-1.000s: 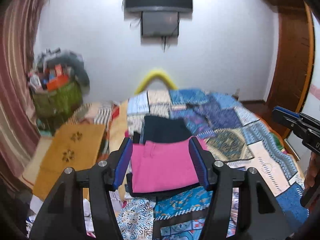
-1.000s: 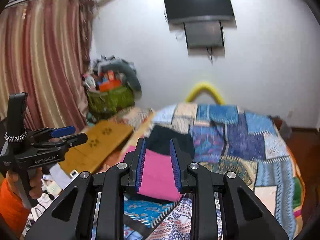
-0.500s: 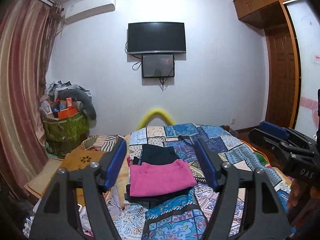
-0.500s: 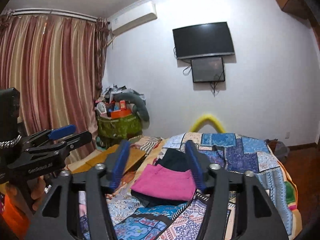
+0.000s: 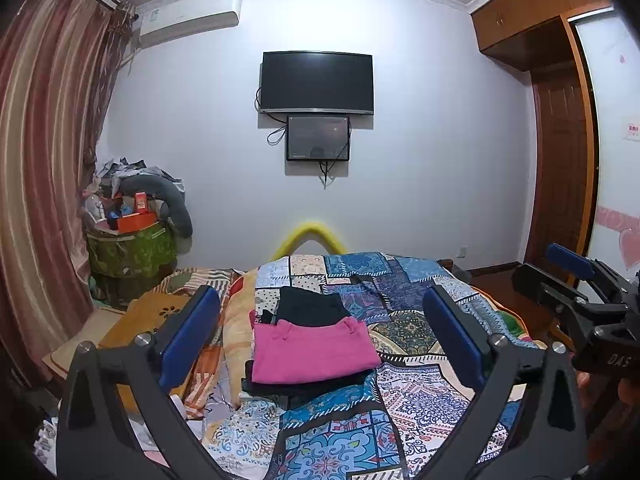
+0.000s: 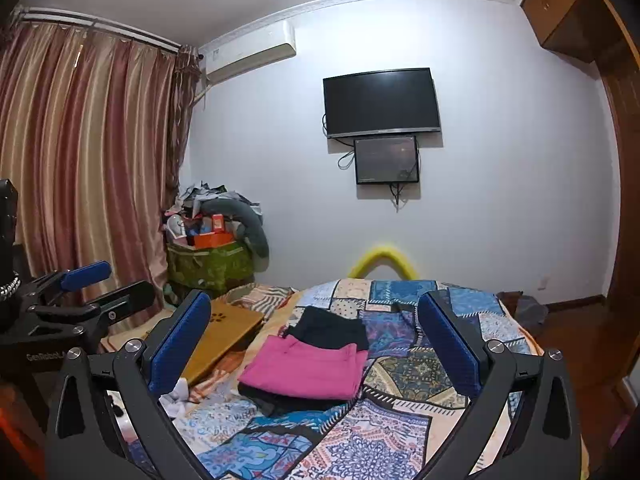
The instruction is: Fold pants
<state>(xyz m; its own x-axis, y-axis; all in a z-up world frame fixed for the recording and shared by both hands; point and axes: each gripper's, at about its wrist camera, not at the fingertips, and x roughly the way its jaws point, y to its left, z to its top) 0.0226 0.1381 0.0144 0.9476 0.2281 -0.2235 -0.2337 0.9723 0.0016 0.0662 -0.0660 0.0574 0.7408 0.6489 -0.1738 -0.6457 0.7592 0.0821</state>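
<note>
Both tongs, left [image 5: 320, 332] & right [image 6: 316, 344], gape wide w/ nothing held, raised above the bed [image 5: 416, 396], where folded pink pants [image 5: 310, 350] sit atop dark garments [image 5: 312, 308].

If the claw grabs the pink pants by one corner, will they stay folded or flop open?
The pink pants are soft folded cloth, so they would probably droop and unfold. They look light. They lie on dark clothes, so pushing them might drag those along.

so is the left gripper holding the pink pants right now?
No, the left gripper is open and empty, with the folded pink pants lying on the bed beyond its fingers.
</note>
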